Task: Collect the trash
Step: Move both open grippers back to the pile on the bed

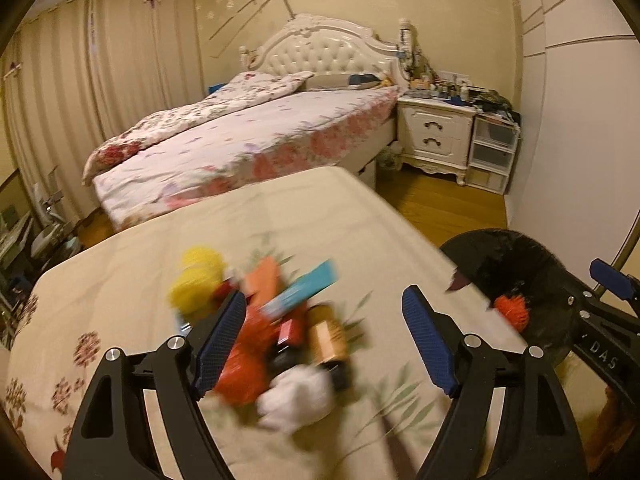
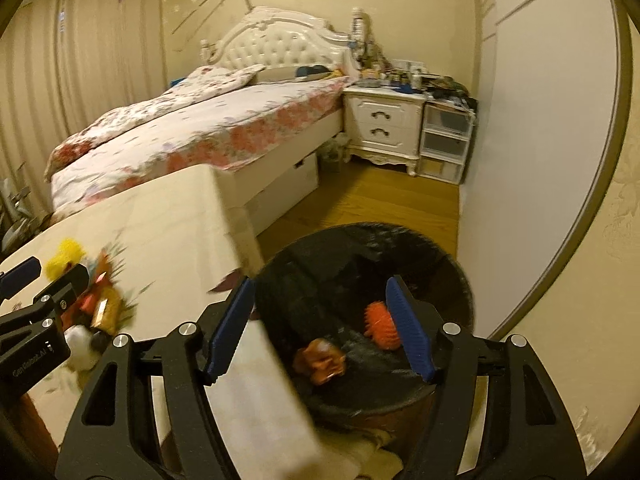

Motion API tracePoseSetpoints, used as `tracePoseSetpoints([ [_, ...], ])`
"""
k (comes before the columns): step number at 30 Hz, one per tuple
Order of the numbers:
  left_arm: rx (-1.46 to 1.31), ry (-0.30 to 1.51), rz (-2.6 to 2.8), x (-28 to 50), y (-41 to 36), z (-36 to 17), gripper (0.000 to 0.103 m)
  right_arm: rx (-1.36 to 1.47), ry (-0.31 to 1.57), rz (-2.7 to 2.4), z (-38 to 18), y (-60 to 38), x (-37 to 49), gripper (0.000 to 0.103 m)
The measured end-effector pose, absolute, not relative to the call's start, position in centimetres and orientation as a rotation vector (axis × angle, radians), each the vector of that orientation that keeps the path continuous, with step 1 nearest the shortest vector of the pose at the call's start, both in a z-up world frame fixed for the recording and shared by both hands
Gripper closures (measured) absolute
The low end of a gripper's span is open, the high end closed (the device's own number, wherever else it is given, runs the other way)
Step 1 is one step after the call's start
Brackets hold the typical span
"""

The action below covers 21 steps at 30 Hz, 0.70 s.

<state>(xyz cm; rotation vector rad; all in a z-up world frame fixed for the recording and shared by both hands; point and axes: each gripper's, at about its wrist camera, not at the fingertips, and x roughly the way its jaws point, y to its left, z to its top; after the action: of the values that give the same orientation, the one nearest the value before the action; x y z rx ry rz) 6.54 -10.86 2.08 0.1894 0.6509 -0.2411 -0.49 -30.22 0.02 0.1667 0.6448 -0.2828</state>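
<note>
Though blurred, one ball (image 2: 380, 322), one bin (image 2: 448, 268)

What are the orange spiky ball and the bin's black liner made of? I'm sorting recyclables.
Orange spiky ball: likely soft rubber or plastic, matte, judging by its dense moulded spikes. Black liner: thin plastic film, glossy; it wrinkles and catches highlights. Motion blur leaves both uncertain.

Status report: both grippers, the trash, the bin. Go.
Left gripper open above blurred trash pile on floral tablecloth. Right gripper open, empty, above black-lined bin; orange spiky ball inside. Nothing in the way.
</note>
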Motion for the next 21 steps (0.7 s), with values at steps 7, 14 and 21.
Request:
tracePoseSetpoints([
  [7, 0.174, 0.669, -0.157, 5.1, -5.5, 1.3, 0.025, 0.131, 0.651, -0.186, 0.0, -25.5, -1.1, 0.036],
  [14, 0.140, 0.687, -0.074, 4.4, -1.1, 0.9, 0.025, 0.087, 0.664, -0.077, 0.0, -20.7, -1.2, 0.036],
  [21, 0.105, 0.701, 0.000, 4.2, 3.3, 0.2, 0.025, 0.049, 0.682, 0.024, 0.0, -15.8, -0.7, 0.036],
])
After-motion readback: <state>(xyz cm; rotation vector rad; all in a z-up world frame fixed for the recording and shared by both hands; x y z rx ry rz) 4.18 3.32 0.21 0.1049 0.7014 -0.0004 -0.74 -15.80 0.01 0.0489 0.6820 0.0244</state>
